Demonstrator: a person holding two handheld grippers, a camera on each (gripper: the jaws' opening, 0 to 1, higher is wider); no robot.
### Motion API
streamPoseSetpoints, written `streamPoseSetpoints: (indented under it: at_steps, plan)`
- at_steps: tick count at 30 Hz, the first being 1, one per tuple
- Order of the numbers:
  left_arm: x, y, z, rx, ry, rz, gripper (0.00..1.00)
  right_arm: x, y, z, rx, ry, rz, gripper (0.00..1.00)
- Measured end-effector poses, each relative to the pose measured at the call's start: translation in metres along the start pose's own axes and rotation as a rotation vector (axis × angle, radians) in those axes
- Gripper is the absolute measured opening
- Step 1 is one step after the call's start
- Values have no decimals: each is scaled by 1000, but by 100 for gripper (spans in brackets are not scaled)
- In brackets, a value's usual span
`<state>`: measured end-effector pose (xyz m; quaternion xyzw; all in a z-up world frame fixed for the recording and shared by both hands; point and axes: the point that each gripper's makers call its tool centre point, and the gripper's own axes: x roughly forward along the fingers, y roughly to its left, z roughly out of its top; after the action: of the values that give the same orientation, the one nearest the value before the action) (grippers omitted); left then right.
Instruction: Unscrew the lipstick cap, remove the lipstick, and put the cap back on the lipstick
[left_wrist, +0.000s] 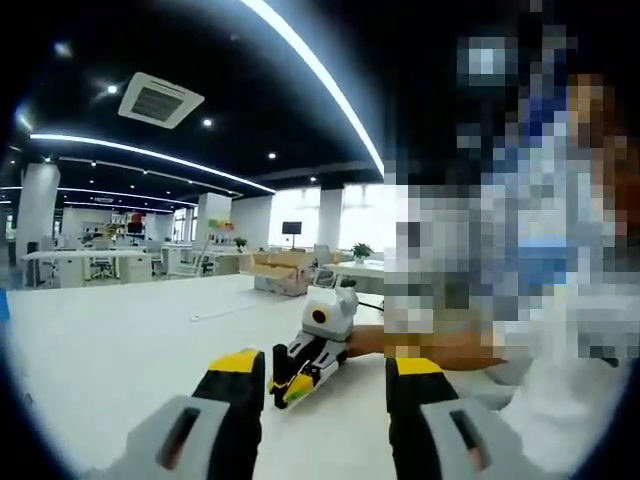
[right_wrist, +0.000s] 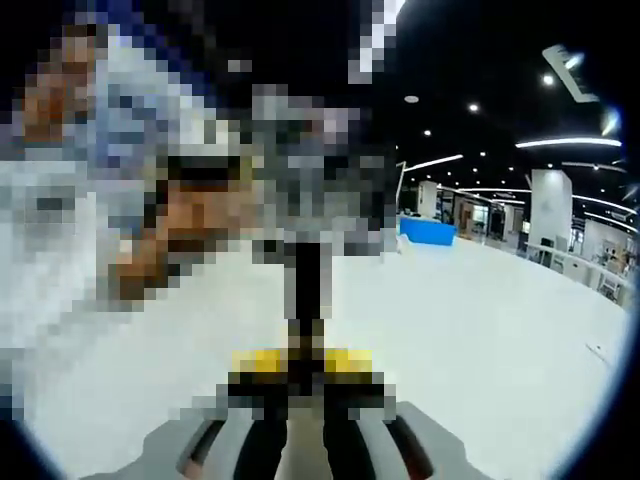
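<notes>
The left claw (left_wrist: 325, 385) is held open above the white counter (left_wrist: 120, 340). The right claw (left_wrist: 296, 378) is seen beyond it, low over the counter. In the right gripper view, its jaws are closed on a dark slender lipstick (right_wrist: 306, 280).

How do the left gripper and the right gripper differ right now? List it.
1. The left gripper's jaws stand wide apart; the right gripper's jaws are pressed together.
2. The left gripper holds nothing; the right gripper pinches a dark stick, too blurred to identify.
Shared: yellow-and-black jaw tips on grey bodies, above the white table.
</notes>
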<state>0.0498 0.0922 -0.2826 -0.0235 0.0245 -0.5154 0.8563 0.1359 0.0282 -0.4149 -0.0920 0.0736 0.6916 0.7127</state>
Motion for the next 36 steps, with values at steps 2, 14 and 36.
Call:
streamPoseSetpoints:
  at_steps: [2, 14, 36]
  plan:
    - [0, 0, -1, 0, 2, 2, 50, 0, 1, 0, 3, 0, -1, 10]
    - [1, 2, -1, 2, 5, 1, 50, 2, 5, 4, 67, -9, -12, 33]
    - [-13, 7, 13, -30, -34, 46, 60, -77, 32, 74, 58, -36, -316, 67]
